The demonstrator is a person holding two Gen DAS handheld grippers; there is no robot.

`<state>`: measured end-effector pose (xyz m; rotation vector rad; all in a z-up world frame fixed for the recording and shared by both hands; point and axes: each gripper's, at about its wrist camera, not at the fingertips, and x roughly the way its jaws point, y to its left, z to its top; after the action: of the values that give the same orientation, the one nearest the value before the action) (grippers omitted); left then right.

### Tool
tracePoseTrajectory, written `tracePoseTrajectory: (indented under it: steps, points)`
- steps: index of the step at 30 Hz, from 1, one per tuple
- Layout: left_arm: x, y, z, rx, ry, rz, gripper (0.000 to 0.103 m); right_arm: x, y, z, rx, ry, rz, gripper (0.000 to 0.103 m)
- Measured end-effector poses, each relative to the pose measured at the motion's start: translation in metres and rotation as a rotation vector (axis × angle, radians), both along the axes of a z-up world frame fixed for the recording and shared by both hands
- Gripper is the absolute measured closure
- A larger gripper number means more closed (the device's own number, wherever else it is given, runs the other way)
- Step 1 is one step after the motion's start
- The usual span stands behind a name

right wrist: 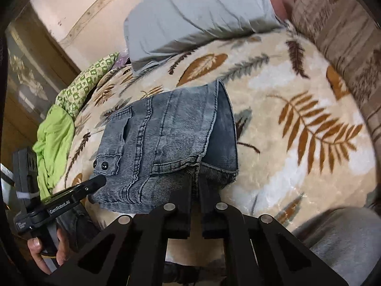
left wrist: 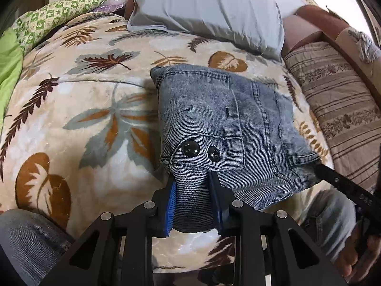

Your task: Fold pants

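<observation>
Grey-blue denim pants [left wrist: 221, 119] lie folded into a thick rectangle on a leaf-patterned blanket [left wrist: 83, 119]. My left gripper [left wrist: 194, 181] is shut on the near left corner of the pants, below a pocket flap with two black snaps [left wrist: 190, 148]. My right gripper [right wrist: 196, 178] is shut on the near right corner of the pants [right wrist: 162, 143]. The right gripper's finger also shows at the pants' right edge in the left wrist view [left wrist: 333, 178]. The left gripper shows at the left in the right wrist view [right wrist: 95, 182].
A grey pillow [left wrist: 209, 9] lies at the head of the bed beyond the pants. A green patterned quilt [left wrist: 54, 14] is bunched at the far left. A striped cushion [left wrist: 338, 104] lies along the right side. The person's knees [left wrist: 28, 238] are at the near edge.
</observation>
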<state>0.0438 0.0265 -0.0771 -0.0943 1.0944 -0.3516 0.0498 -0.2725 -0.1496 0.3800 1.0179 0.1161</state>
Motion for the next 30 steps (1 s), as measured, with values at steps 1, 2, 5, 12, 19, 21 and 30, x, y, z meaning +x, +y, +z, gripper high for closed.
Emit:
tracePoseTrajectory:
  steps: [1, 2, 5, 12, 19, 21, 30]
  points:
    - [0.0, -0.001, 0.0, 0.012, -0.005, -0.005, 0.077, 0.0, 0.003, -0.002, -0.014, 0.006, 0.005, 0.099]
    - [-0.001, -0.002, -0.001, 0.02, -0.009, -0.008, 0.077, 0.001, 0.004, -0.007, -0.025, 0.019, 0.006, 0.099]
    - [-0.003, -0.004, 0.002, 0.027, -0.013, -0.014, 0.077, 0.002, -0.001, -0.014, 0.012, 0.043, -0.004, 0.099]
    - [0.0, 0.0, 0.0, 0.011, -0.006, -0.012, 0.076, 0.001, 0.0, -0.016, 0.001, 0.05, -0.001, 0.099]
    - [-0.01, 0.011, 0.011, -0.07, 0.042, -0.004, 0.056, -0.008, -0.008, -0.005, 0.097, 0.013, -0.01, 0.036]
    - [-0.017, 0.018, 0.011, -0.113, 0.063, 0.012, 0.048, -0.013, -0.014, -0.001, 0.118, -0.005, -0.029, 0.036]
    - [0.001, 0.022, -0.008, -0.121, 0.141, 0.052, 0.05, 0.002, -0.006, -0.026, 0.185, 0.074, 0.022, 0.058]
